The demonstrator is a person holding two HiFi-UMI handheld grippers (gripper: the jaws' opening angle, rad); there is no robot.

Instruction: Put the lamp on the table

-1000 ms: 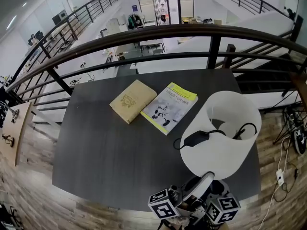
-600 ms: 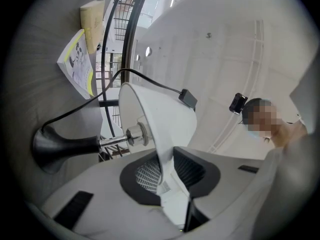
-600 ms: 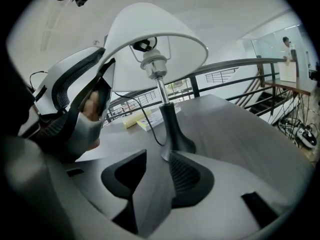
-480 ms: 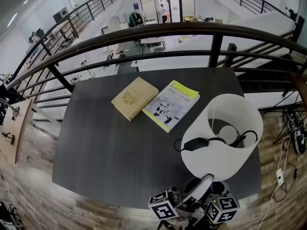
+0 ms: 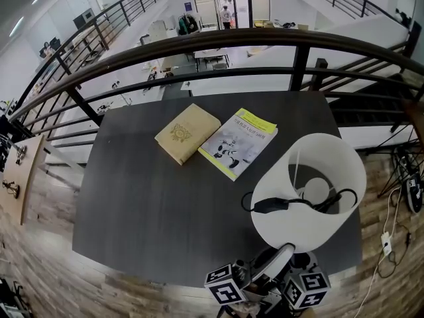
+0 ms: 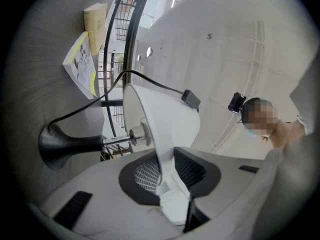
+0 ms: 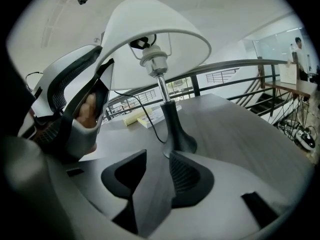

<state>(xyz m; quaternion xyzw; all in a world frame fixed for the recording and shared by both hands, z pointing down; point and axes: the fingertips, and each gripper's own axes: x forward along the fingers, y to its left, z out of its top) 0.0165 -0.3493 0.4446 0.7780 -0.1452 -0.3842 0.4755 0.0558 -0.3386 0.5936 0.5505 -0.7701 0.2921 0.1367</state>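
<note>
The lamp stands upright on the dark table (image 5: 152, 204) near its front right corner. It has a white shade (image 5: 308, 230), a chrome stem and a black flared base (image 7: 177, 134). Its black cord with an inline switch (image 5: 265, 205) hangs over the shade's rim. My left gripper (image 6: 162, 171) has the shade's lower rim (image 6: 157, 154) between its jaws; the jaws are opening and a thin gap shows beside the rim. My right gripper (image 7: 155, 169) is open with nothing in it, low over the table and pointing at the lamp's base.
A tan book (image 5: 187, 134) and a yellow-edged booklet (image 5: 238, 143) lie side by side at the table's far middle. A dark curved railing (image 5: 199, 52) runs behind the table with a drop to a lower floor beyond. Cables (image 5: 391, 244) lie on the wooden floor at the right.
The shade has shifted slightly toward the table's near right side. Both marker cubes stay almost where they were below the shade.
</note>
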